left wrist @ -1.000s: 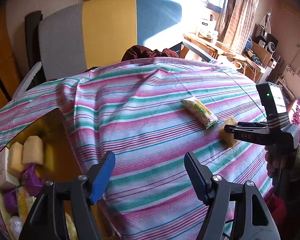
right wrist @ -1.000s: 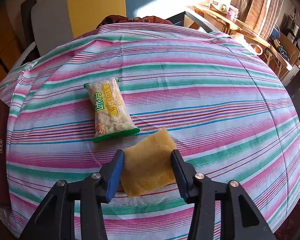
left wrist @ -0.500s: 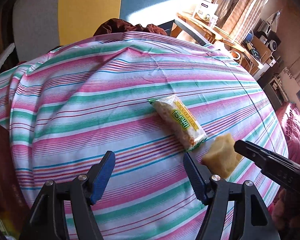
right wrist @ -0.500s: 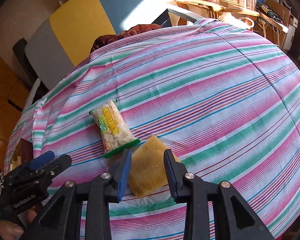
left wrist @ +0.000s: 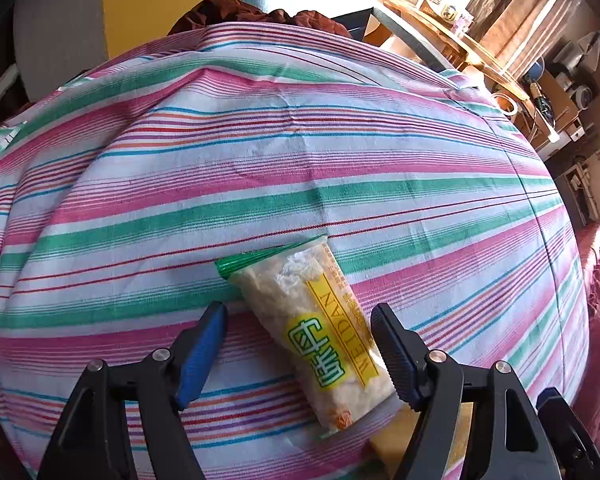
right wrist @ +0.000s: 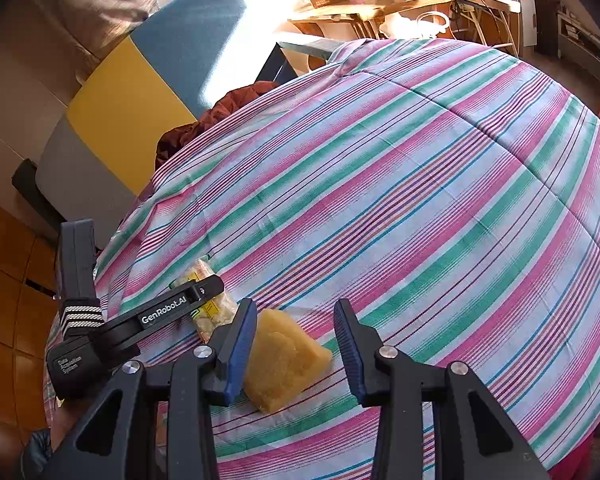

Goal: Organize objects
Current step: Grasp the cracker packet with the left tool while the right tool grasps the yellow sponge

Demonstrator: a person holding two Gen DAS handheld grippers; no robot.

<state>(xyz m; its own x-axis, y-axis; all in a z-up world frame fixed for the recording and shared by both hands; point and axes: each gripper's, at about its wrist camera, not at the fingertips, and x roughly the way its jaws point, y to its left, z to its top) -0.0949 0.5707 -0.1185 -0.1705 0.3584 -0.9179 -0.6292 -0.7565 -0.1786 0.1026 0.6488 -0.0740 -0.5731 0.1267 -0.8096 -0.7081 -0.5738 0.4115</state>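
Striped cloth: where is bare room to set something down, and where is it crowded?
The striped cloth is bare from the snack packet back to the maroon fabric, and to the right of the yellow sponge. Crowded: the near edge, where the left gripper, opening, straddles the packet and the right gripper, opening, straddles the sponge.

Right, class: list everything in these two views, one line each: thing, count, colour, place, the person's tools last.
cloth: one, pink, green and white stripes, covering the whole surface
snack packet: one, clear with a yellow label and green end, lying on the cloth
sponge: one, yellow, on the cloth beside the packet
chair: one, grey, yellow and blue, behind the cloth
garment: one, dark red, crumpled at the far edge
desk: one, wooden, in the sunlit background
left gripper: one, black with blue pads, jaws opening around the packet
right gripper: one, black with blue pads, jaws opening around the sponge
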